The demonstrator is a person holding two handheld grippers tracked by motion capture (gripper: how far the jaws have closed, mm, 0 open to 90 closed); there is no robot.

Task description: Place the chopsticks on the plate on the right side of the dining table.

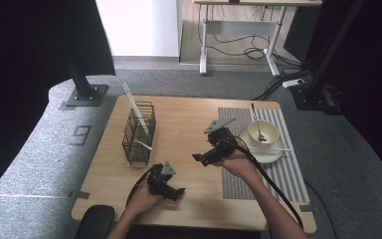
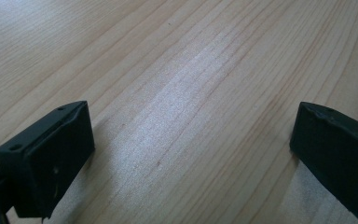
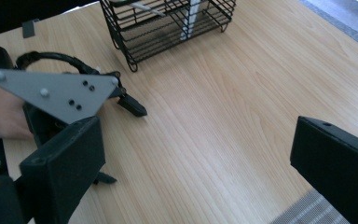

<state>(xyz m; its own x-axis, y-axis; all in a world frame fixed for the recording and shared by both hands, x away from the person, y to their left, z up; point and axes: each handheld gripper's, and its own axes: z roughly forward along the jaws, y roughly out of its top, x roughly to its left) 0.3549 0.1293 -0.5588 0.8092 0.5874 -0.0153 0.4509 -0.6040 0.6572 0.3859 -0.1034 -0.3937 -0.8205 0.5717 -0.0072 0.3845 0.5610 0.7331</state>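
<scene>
Our left gripper (image 1: 178, 193) rests low near the front edge of the wooden table (image 1: 189, 124), held in the left hand (image 1: 142, 199), and its jaws stand wide apart with nothing between them; in the left gripper view we see bare wood grain in the gap (image 2: 191, 149). Our right gripper (image 1: 200, 158) is raised a little over the middle of the table, held in the right hand (image 1: 238, 164), and points toward the left side. Its jaws are also spread wide and hold nothing (image 3: 196, 154). In the right gripper view we look across the tabletop at the left gripper, with its grey three-cornered plate, just beyond our own near jaw.

The black wire basket (image 1: 139, 133) stands upright on the left part of the table, well apart from both grippers. White straws (image 1: 135, 107) are in it: one leans out over its top rim, another pokes out through its side. In the right gripper view the basket (image 3: 168, 28) sits at the far end of the table.

To the right lies a grey striped placemat (image 1: 273, 174). On its far end sits a white plate (image 1: 266, 155) carrying a cream bowl (image 1: 263, 132), and a spoon (image 1: 256, 122) stands in the bowl with its handle pointing away from us. The right hand is just beside the plate.
</scene>
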